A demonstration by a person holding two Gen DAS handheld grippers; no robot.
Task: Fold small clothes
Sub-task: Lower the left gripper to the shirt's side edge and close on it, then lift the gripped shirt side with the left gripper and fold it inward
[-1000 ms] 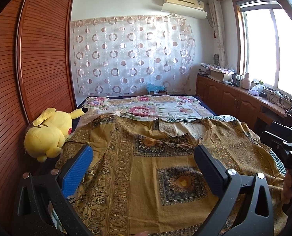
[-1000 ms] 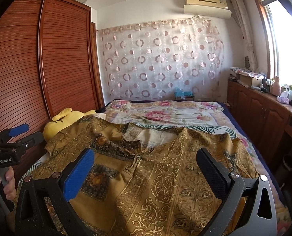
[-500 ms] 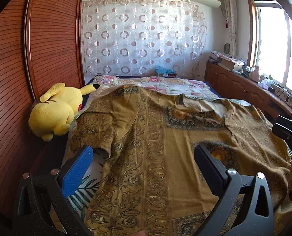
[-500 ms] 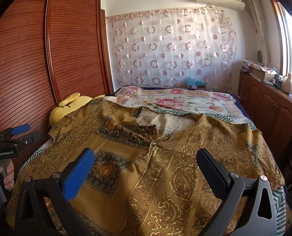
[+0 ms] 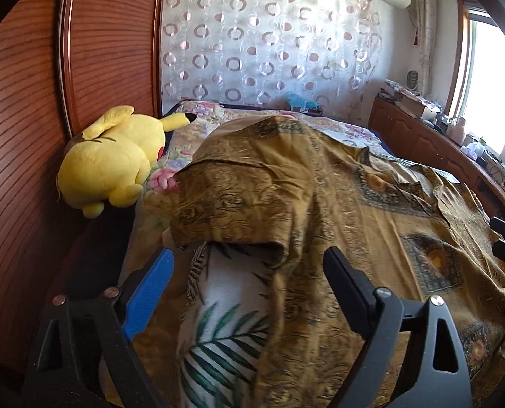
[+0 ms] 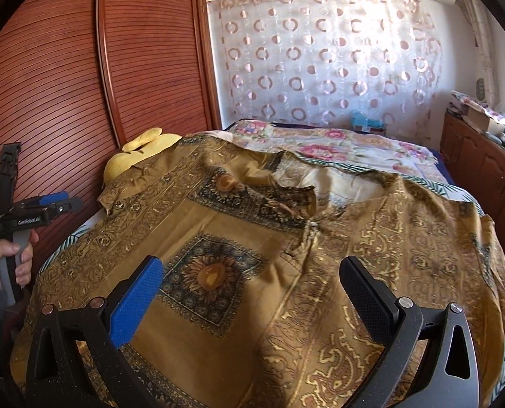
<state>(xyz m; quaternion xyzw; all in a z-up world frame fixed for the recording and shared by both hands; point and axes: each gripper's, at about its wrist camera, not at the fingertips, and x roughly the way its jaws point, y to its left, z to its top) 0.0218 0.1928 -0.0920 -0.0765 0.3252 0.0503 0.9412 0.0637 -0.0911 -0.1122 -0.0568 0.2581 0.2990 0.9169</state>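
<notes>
Mustard-gold patterned short-sleeved shirt (image 6: 252, 255): spread flat, front up, across the floral-quilted bed (image 6: 354, 142). Left gripper (image 5: 249, 268): jaws wide but closing, the sleeve hem lying between them, not yet pinched. Right gripper (image 6: 252, 278): jaws wide apart over the shirt front, holding nothing. Yellow plush toy (image 5: 109, 159): at the bed's edge against the reddish slatted wooden wardrobe (image 5: 31, 102).
</notes>
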